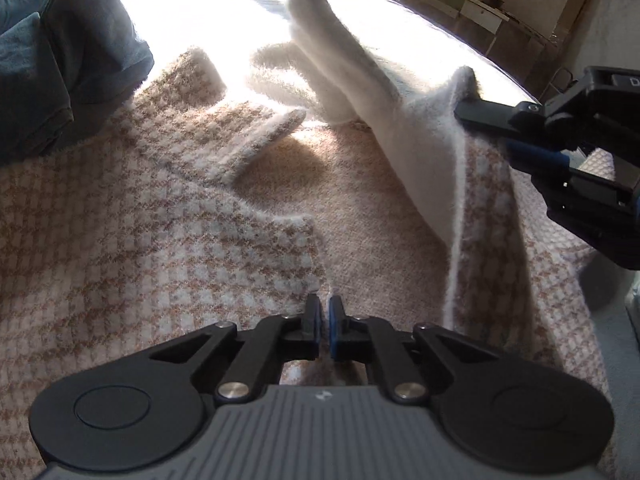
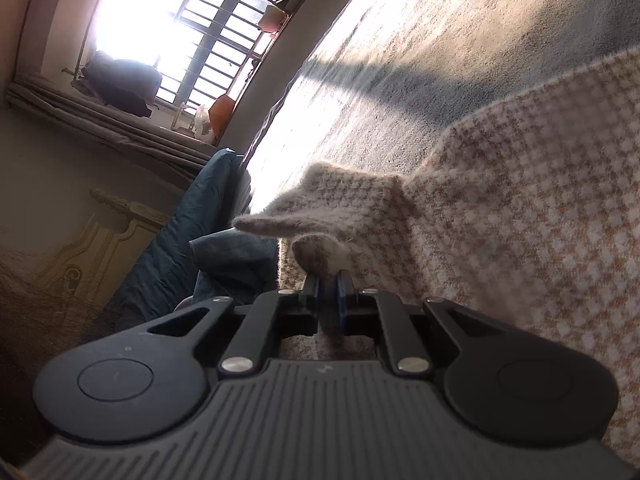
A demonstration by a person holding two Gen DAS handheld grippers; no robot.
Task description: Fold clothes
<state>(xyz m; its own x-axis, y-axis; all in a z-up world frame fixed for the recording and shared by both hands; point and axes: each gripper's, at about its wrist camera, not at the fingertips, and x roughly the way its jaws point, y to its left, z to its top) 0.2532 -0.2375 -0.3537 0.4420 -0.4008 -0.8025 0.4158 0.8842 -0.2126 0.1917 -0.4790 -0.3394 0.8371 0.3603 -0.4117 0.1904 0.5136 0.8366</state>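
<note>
Hard sunlight pours through a barred window point(image 2: 224, 36) at 11 o'clock, whitening the bed surface point(image 2: 460, 28). Grey curtains point(image 2: 100, 120) bunch below it, and a carved cream furniture panel point(image 2: 104, 240) stands at 9 o'clock.

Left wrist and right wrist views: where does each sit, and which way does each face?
Left wrist: on the left tool, looking forward over the checked sweater on the bed; the right tool shows, lifting an edge.
Right wrist: on the right tool, rolled sideways, looking across the bed toward the barred window.
Shared: the sweater and the blue clothes.
</note>
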